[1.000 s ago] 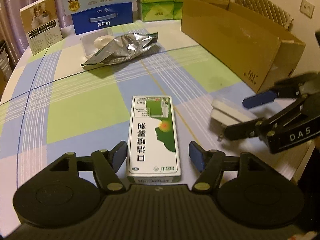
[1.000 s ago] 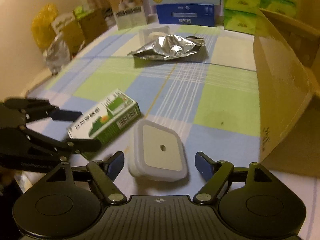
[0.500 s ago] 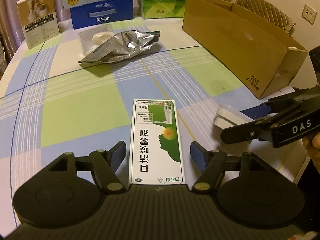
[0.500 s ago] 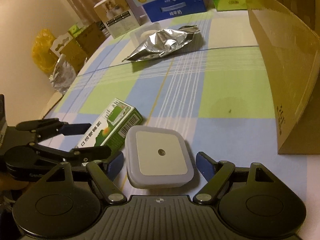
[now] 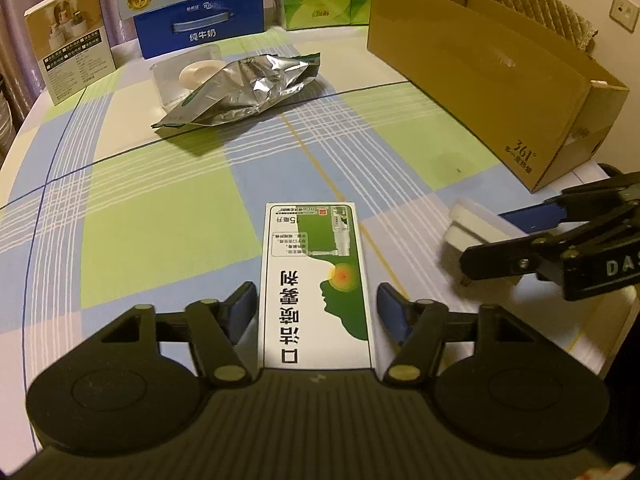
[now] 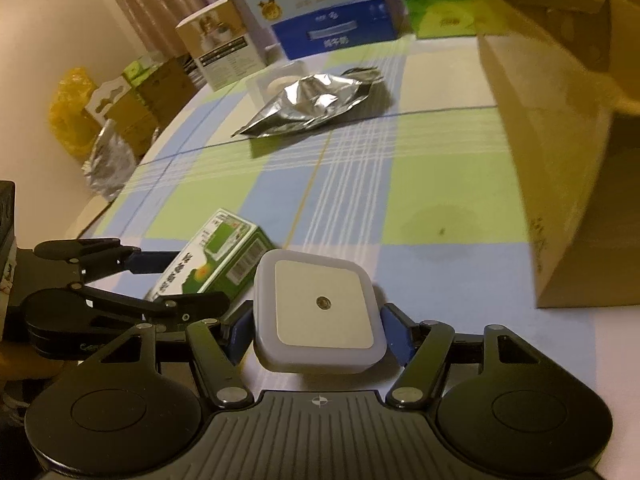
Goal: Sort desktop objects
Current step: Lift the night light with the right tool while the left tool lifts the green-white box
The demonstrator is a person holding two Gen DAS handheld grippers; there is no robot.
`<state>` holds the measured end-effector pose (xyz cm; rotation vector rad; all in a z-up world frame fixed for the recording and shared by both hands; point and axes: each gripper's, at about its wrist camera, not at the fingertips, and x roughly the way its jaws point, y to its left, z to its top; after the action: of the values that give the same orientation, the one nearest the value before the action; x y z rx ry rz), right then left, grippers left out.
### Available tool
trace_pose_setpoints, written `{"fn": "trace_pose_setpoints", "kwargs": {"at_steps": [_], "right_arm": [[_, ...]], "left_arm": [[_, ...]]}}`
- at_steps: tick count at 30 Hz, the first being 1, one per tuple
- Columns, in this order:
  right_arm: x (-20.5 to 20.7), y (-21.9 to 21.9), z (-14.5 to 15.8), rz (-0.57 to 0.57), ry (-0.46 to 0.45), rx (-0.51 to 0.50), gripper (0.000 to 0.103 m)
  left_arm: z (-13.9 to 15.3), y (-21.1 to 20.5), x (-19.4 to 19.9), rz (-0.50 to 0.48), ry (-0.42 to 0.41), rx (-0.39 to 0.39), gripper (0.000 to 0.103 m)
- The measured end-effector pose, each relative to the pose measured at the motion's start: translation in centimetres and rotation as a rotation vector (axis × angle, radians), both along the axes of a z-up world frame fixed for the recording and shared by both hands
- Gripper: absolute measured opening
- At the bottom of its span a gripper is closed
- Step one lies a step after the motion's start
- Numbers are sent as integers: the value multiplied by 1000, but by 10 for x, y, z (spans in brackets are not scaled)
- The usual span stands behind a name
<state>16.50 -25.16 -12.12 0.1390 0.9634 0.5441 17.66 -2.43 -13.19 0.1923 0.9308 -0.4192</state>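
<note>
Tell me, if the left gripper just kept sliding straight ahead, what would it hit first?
The green and white box already lies between the left gripper's fingers, so it would simply push that. Farther along the same line sits the crumpled foil bag, though depth is hard to judge.

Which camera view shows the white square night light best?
The right wrist view: the night light faces the camera, between the right claw. The left wrist view shows only its edge and plug side, partly behind that claw.
</note>
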Motion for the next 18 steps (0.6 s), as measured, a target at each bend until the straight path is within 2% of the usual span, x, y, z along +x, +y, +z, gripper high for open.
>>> {"fn": "trace_pose_setpoints", "kwargs": {"at_steps": [2, 9, 18], "right_arm": [[-2, -2, 2, -3, 1, 13, 64], [-7, -5, 10, -36, -21, -18, 64], [-18, -2, 35, -55, -88, -56, 64]], "left_arm": [[-2, -1, 1, 7, 5, 13, 52], [2, -5, -4, 27, 10, 36, 51], [25, -11, -17, 49, -12, 12, 51]]}}
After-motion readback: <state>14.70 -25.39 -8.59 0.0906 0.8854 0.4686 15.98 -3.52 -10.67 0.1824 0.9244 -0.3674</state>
